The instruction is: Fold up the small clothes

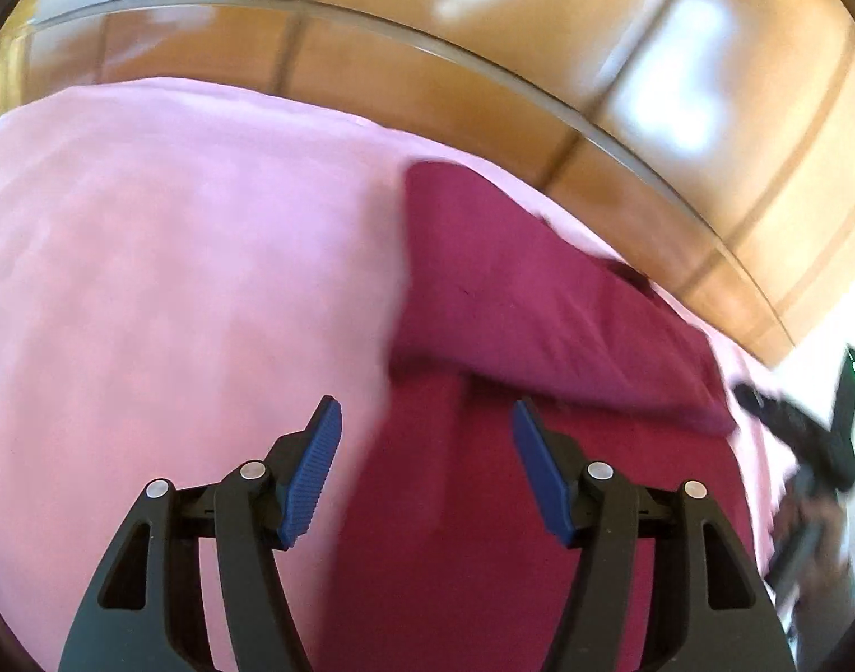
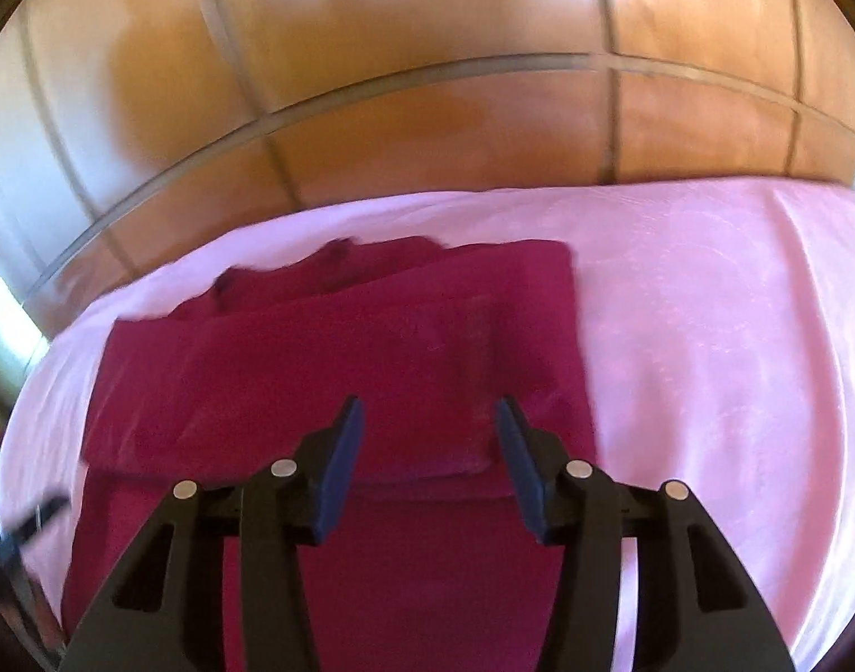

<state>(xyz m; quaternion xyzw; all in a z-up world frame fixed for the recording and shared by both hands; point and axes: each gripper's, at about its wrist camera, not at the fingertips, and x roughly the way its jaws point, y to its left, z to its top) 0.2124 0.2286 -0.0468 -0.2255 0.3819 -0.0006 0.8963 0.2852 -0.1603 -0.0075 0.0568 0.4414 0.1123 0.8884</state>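
A dark red garment (image 1: 539, 291) lies on a pink cloth (image 1: 175, 252), with its upper part folded down over the lower part. My left gripper (image 1: 424, 409) hovers over the garment's left edge, jaws apart with nothing between the blue pads. In the right wrist view the same garment (image 2: 338, 347) shows a folded layer across its middle. My right gripper (image 2: 428, 409) hangs above that fold's lower edge, jaws apart and not holding any fabric. A blurred black shape (image 1: 808, 437) at the right edge of the left wrist view looks like the other gripper.
The pink cloth (image 2: 707, 308) covers a glass tabletop whose curved rim (image 2: 371, 89) runs beyond the garment. Orange floor tiles (image 2: 427, 11) show through and past the glass. Bare pink cloth spreads left of the garment in the left wrist view and right of it in the right wrist view.
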